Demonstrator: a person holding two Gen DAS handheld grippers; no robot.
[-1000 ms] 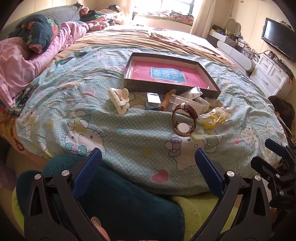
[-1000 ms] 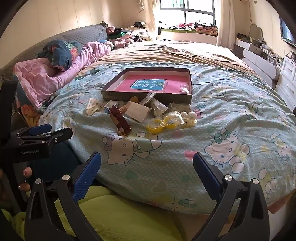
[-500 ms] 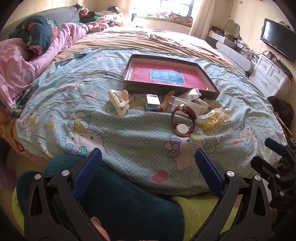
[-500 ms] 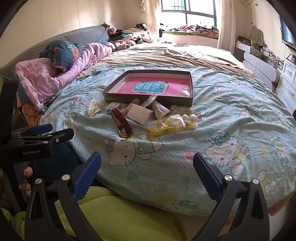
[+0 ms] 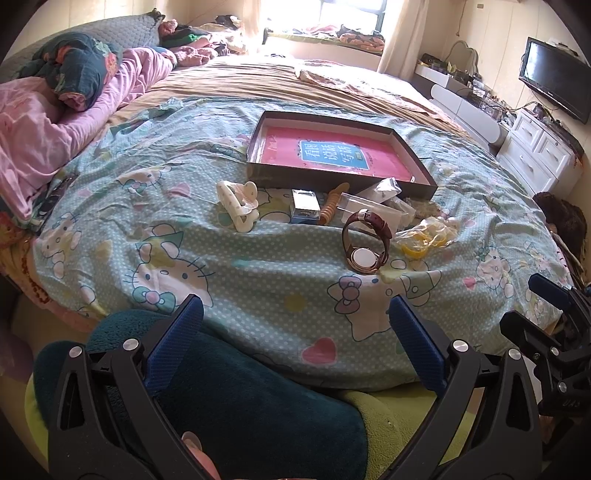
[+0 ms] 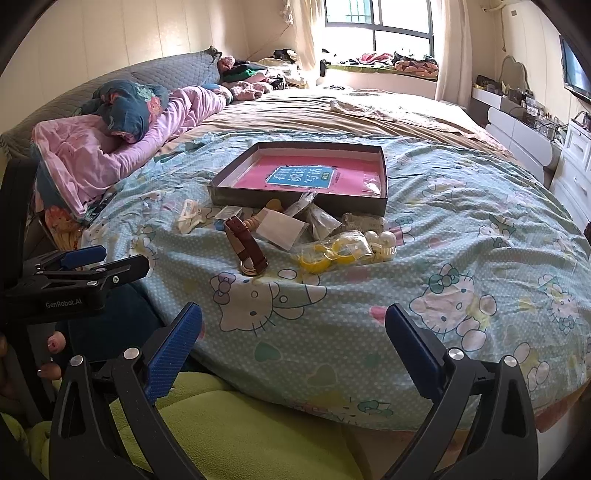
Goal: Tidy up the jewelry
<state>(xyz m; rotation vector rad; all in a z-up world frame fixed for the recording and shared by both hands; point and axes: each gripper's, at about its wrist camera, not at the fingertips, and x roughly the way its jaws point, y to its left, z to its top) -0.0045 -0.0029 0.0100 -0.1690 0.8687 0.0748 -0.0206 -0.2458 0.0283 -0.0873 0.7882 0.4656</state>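
Since a second ago I've eased both empty grippers, left gripper (image 5: 295,332) and right gripper (image 6: 293,332), jaws apart, slightly toward the watch (image 5: 365,242) ahead; nothing sorted yet

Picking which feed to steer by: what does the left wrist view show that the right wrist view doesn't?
Only the left wrist view shows the watch's round face and the right claw at its right edge. Only the right wrist view shows the white pearl beads clearly, the window, and the left claw at its left edge. Both show the open box with the pink book, the hair clip and yellow rings on the bed.
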